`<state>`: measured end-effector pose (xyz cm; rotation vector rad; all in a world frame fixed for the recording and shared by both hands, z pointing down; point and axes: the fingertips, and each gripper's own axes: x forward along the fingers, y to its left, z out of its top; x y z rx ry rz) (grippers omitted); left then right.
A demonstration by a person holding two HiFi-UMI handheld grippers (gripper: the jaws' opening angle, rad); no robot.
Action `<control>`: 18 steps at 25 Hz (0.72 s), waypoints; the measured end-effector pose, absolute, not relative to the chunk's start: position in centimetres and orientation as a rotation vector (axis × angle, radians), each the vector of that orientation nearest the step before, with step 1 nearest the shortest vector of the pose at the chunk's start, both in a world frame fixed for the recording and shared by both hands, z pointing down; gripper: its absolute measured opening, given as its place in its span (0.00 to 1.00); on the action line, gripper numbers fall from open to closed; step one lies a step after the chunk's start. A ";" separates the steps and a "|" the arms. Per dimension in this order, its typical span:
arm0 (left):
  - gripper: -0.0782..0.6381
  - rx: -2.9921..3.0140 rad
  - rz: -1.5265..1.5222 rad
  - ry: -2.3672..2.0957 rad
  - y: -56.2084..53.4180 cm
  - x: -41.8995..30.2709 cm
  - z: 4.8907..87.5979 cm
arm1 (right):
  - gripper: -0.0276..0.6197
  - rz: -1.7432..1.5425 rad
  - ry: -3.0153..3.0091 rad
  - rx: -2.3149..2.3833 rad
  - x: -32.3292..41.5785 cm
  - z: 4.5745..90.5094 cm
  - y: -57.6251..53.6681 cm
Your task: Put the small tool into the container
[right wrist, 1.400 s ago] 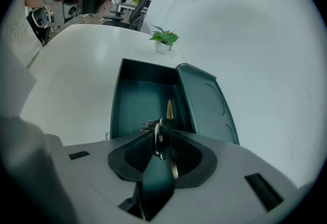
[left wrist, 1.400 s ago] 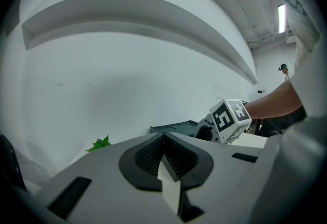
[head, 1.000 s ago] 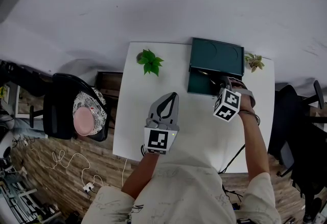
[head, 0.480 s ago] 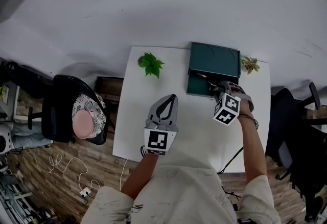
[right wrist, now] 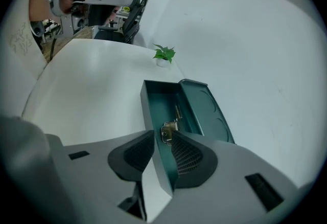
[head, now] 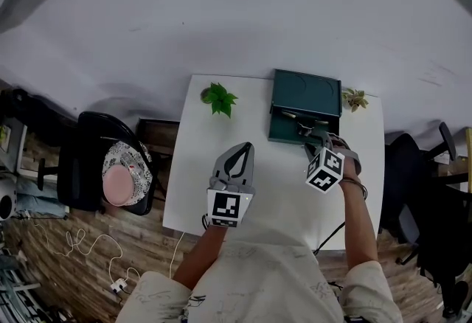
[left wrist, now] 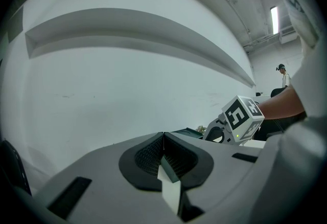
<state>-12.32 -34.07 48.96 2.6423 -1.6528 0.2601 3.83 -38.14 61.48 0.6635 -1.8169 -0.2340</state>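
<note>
**Head view.** A white table [head: 221,196] carries a dark green container [head: 284,130] at its 12 o'clock edge. The container's lid [head: 306,89] is open and lies flat at the tray's 12 o'clock side. The small tool [head: 301,117], a slim metal piece, lies inside the tray, across its far part. A leafy plant [head: 219,98] stands at the table's 11 o'clock, and a small plant [head: 355,99] stands at its 1 o'clock corner, just beside the lid. The left gripper [head: 246,147] hangs over the middle of the table, pointing to 12 o'clock, well apart from the container. The right gripper [head: 317,136] is at the tray's 6 o'clock rim. A dark chair [head: 88,159] stands off the table at 9 o'clock.

**Left gripper view.** The jaws are pressed together with nothing between them. The right gripper's marker cube [left wrist: 241,115] shows at 2 o'clock, with a sliver of the container behind the jaw tips.

**Right gripper view.** The jaws stand a little apart over the near end of the tray. The tool's metal head [right wrist: 167,130] sits between the tips, nearer the right-hand pad, with a clear gap on the other side. Its shaft runs on towards 12 o'clock along the tray floor. The lid lies at 2 o'clock, the leafy plant at 12 o'clock beyond it.
</note>
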 end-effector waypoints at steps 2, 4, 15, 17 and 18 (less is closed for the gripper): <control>0.12 2.642 0.260 -1.654 -33.7 -12.5 49.0 | 0.23 -0.213 -1.839 0.684 3.7 61.2 -37.4; 0.12 2.641 0.260 -1.654 -33.4 -12.5 49.1 | 0.23 -0.194 -1.859 0.705 3.5 61.1 -36.6; 0.12 2.632 0.274 -1.641 -31.8 -13.0 49.9 | 0.23 -0.111 -1.959 0.893 3.3 59.5 -33.0; 0.12 2.627 0.277 -1.640 -31.5 -13.1 50.1 | 0.23 -0.096 -1.987 0.949 3.4 58.9 -32.6; 0.12 2.627 0.279 -1.639 -31.4 -13.1 50.2 | 0.23 -0.089 -2.002 0.976 3.5 58.6 -32.4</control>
